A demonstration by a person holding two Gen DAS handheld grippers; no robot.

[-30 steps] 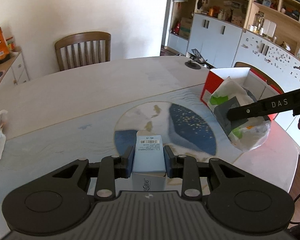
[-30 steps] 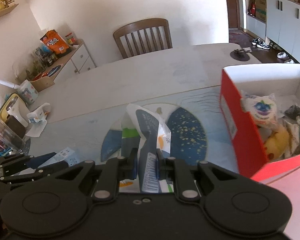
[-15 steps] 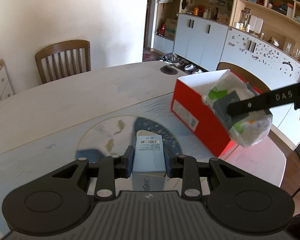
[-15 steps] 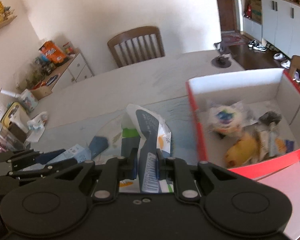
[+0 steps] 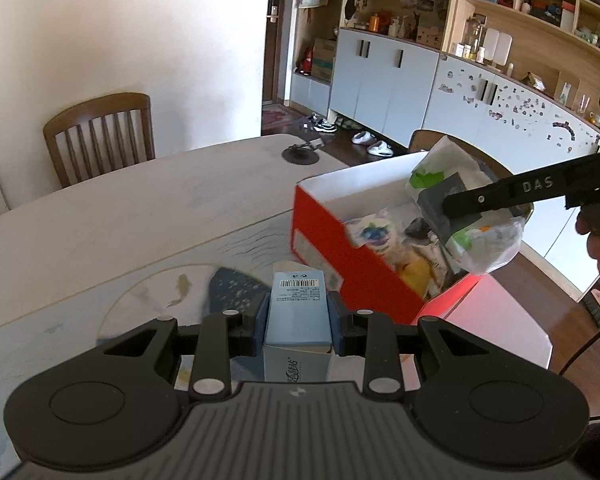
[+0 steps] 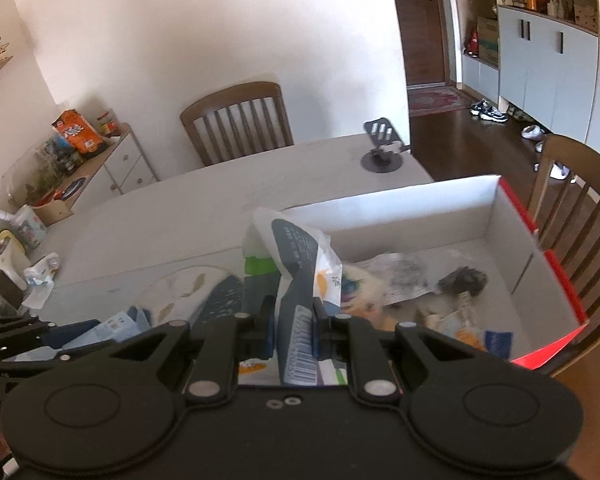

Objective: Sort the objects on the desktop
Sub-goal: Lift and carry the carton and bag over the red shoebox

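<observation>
Both claws loaded: left claw (image 5: 298,326) clamps a pale blue carton (image 5: 298,312) near the red box (image 5: 340,256), right claw (image 6: 294,334) pinches a snack bag (image 6: 300,264) over it, so dropping them in looks next.

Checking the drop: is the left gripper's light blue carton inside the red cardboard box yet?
No: the left gripper holds the light blue carton over the table, short of the red cardboard box.
</observation>
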